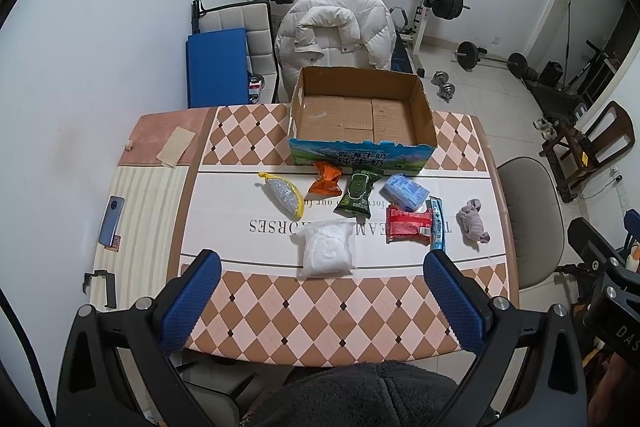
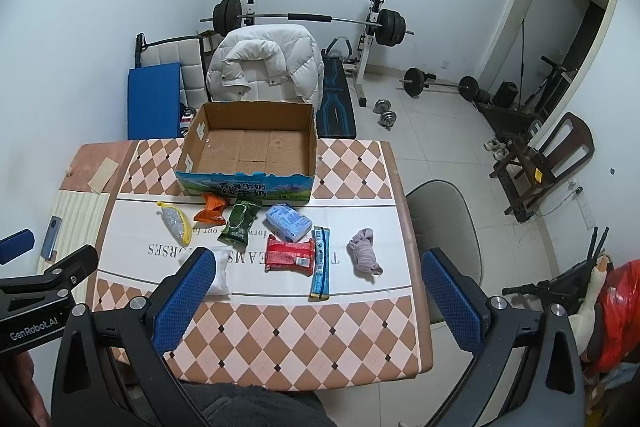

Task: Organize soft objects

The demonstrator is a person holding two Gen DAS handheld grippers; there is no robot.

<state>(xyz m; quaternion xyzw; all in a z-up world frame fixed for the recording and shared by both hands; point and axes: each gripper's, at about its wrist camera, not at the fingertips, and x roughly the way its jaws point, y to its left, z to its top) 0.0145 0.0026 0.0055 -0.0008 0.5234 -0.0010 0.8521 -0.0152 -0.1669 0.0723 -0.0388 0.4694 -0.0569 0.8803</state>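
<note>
Nearest you: both grippers raised over the near table edge, left gripper (image 1: 322,293) and right gripper (image 2: 314,291), jaws spread wide on each, nothing held. Neither touches anything.

Just beyond the left one lies the white soft pack (image 1: 327,248), closest of the lot. Next row back: red packet (image 1: 409,224) with the blue stick sachet (image 1: 437,223) touching its right side, and the grey sock bundle (image 1: 474,220) off alone toward the right edge. Behind those, close along the box front: yellow-rimmed scrubber (image 1: 282,194), orange pouch (image 1: 326,180), green wipes pack (image 1: 356,194), light blue tissue pack (image 1: 404,191).

The cardboard box (image 1: 360,151) sits at the far side of the table, open, bare bottom showing. Judgement: nothing sorted yet; all eight items left to go, assuming the box is the destination.

Obstacles: few. Your reach to the back row passes over the front items. A phone (image 1: 112,223) lies at far left, clear of the work. A chair with white jacket (image 1: 336,31) stands behind the box.
</note>
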